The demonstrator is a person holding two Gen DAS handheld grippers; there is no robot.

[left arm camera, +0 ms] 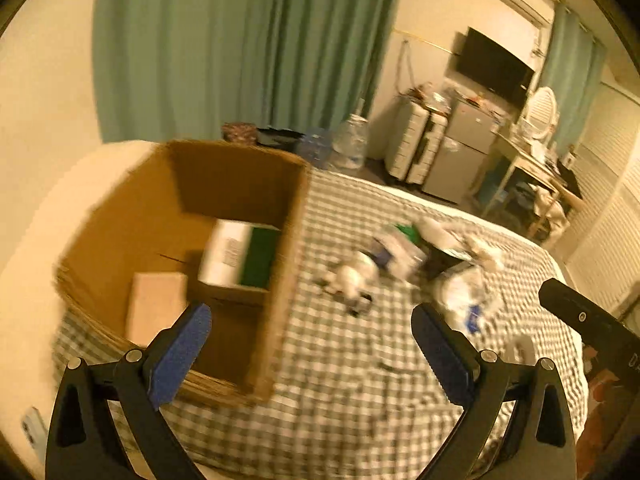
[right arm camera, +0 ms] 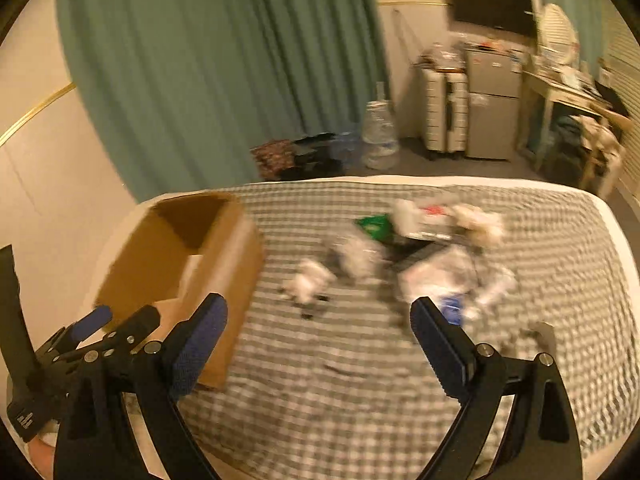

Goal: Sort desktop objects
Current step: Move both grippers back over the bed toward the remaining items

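Left wrist: left gripper agape, tilted downward.

The left gripper has two matte black arms shaped like angular frames, each with a tall triangular cut-out. Round silver screw heads sit in pairs on top of each arm. Its fingers carry textured blue pads on their inner faces. The right gripper is built alike: black cut-out arms, silver screw heads, blue dimpled pads on its fingers. Left of the right gripper, the left one shows from the side, with small silver bolts, a black body and white markings near its base.
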